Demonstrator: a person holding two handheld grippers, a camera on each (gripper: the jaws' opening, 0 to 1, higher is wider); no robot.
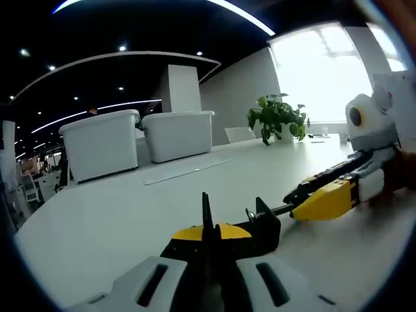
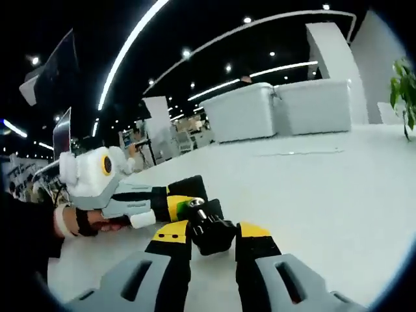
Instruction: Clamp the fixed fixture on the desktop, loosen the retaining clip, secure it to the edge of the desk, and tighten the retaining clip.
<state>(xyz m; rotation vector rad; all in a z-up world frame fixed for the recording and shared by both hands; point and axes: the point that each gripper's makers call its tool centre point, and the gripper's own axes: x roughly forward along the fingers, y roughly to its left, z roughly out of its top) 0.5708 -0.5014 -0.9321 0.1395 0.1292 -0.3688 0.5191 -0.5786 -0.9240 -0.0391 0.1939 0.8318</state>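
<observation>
A small black clamp fixture (image 1: 263,229) with a metal screw rod lies low over the white desk (image 1: 117,214). My left gripper (image 1: 209,229) has its yellow-tipped jaws shut together on the fixture's thin black edge. My right gripper (image 1: 305,195) comes in from the right with its jaws shut on the rod's end. In the right gripper view, the black knob (image 2: 211,235) sits pinched between my right gripper (image 2: 213,233) and its yellow-tipped fingers (image 2: 170,232). My left gripper (image 2: 185,198) reaches in from the left and touches the fixture.
Two white bins (image 1: 101,143) (image 1: 177,133) stand at the back of the desk, with a long flat strip (image 1: 185,170) in front of them. A potted plant (image 1: 276,117) is at the far right. A person's hand (image 2: 84,221) holds the left gripper.
</observation>
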